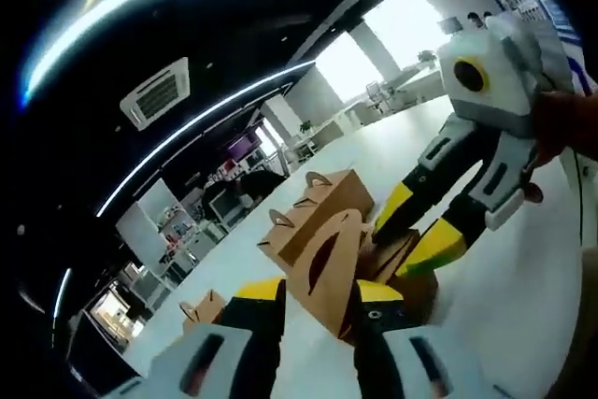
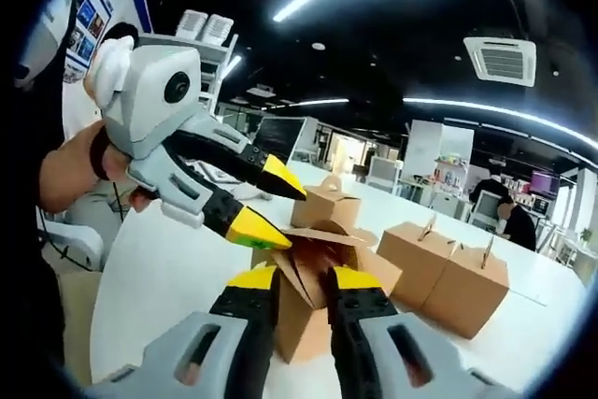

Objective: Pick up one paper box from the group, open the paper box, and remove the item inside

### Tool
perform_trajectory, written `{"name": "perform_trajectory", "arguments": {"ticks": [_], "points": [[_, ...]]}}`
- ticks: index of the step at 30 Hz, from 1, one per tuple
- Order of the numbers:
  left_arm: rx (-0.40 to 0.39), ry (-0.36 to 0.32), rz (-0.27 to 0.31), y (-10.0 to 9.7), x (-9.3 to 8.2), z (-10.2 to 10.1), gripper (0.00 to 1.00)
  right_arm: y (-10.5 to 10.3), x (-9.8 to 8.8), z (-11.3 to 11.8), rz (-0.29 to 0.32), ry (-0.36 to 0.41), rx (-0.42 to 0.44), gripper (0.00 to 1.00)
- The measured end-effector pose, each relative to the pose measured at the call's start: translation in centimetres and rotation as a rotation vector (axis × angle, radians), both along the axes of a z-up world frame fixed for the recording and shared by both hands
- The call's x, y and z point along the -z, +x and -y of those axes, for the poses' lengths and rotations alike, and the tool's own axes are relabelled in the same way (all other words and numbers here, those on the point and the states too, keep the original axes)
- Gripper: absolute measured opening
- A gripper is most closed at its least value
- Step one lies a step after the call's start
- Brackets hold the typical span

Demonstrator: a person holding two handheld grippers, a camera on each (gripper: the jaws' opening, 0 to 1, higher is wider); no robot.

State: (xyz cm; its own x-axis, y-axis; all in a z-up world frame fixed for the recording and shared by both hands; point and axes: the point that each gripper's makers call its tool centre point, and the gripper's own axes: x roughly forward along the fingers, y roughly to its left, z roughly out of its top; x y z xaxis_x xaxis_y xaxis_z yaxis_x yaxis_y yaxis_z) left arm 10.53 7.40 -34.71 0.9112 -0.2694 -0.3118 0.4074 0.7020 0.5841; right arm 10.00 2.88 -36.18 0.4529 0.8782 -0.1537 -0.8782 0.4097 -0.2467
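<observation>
A: Starting big: a white table (image 2: 159,268), broad, bare but for cardboard.

B: Holding what, exactly?

A: A group of kraft gable boxes (image 2: 448,273) with cut-out handles, parked well apart from the work, probably to leave elbow room. Nearer, one smaller closed box (image 2: 327,205) just behind the one in hand.

B: And the chosen one?

A: The paper box (image 1: 327,268), near the table's edge, top already splayed open, flaps (image 2: 322,235) spread outward. Looks like the opening step, not yet the removal; nothing visible of any item inside.

B: Tools?

A: The left gripper (image 1: 320,292), jaws spread wide either side of the box's gable, likely to steady it against the pull. Pressing or merely flanking? Cannot tell. The right gripper (image 2: 299,279), jaws nearly together, pinching cardboard at the box's open top, seemingly to peel a flap back and clear the mouth.

B: Any brand, label, print?

A: None readable on the cardboard; plain brown throughout. Wall posters (image 2: 89,7) off to one side, lettering too small and blurred to read.
</observation>
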Motion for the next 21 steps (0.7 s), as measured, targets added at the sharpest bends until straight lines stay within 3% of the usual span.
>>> {"name": "perform_trajectory", "arguments": {"ticks": [7, 12, 16, 18, 21], "points": [[0.023, 0.135, 0.054, -0.2, 0.1, 0.6, 0.21, 0.1, -0.1, 0.1, -0.008, 0.017, 0.001, 0.21], [0.028, 0.176, 0.063, 0.0, 0.5, 0.9, 0.14, -0.2, -0.1, 0.0, -0.006, 0.002, -0.021, 0.21], [0.022, 0.197, 0.067, 0.2, 0.9, 1.2, 0.07, 0.1, 0.0, 0.0, 0.009, -0.013, 0.012, 0.19], [0.022, 0.197, 0.068, 0.2, 0.9, 1.2, 0.06, 0.1, 0.0, 0.0, 0.014, -0.017, 0.012, 0.19], [-0.006, 0.044, 0.043, 0.2, 0.7, 1.0, 0.05, 0.1, 0.0, 0.2, 0.01, -0.012, 0.005, 0.19]]}}
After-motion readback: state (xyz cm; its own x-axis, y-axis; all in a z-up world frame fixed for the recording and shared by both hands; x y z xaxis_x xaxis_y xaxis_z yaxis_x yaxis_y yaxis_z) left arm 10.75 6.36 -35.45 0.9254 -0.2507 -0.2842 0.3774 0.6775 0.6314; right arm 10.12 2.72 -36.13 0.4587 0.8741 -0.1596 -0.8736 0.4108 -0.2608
